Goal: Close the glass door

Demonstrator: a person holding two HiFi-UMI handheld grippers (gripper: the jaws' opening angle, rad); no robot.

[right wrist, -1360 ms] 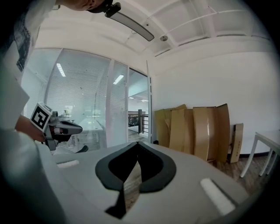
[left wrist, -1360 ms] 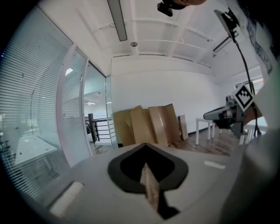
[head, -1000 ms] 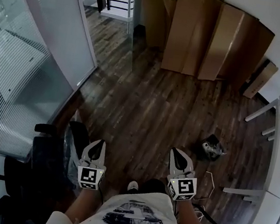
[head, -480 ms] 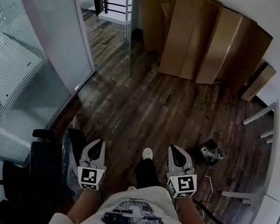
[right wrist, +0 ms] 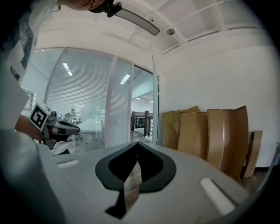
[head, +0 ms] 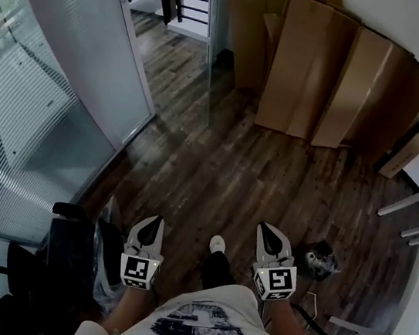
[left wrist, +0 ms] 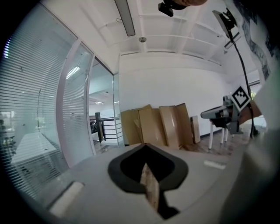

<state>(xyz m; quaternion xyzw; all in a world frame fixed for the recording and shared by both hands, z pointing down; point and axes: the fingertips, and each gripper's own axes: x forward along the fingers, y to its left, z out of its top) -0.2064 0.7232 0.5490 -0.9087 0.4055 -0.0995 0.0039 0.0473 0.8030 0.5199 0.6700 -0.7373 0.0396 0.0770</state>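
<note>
Both jaws of the left hand-held gripper (head: 149,228) meet at the tips, with nothing between them but a sliver of wooden floor (head: 218,164). The right hand-held gripper (head: 271,242) is likewise pressed together and empty. Both are held low in front of the person and point roughly level into the room. A shoe (head: 217,243) shows between them, and a dark chair (head: 63,258) sits just left of the left one.

The glass door (head: 211,54) is well ahead of both and slightly left of the right one. It stands open, edge-on to the person, with the doorway between it and the frosted glass wall (head: 67,79) farther left. Cardboard sheets (head: 324,78) lean on the wall ahead and to the right.

This looks like the approach step: neither hand-held gripper is anywhere near the door yet. The next move probably calls for closing the gap, then setting one closed hand-held gripper against the door's free edge and swinging it leftward to the frame. No handle can be made out from here
</note>
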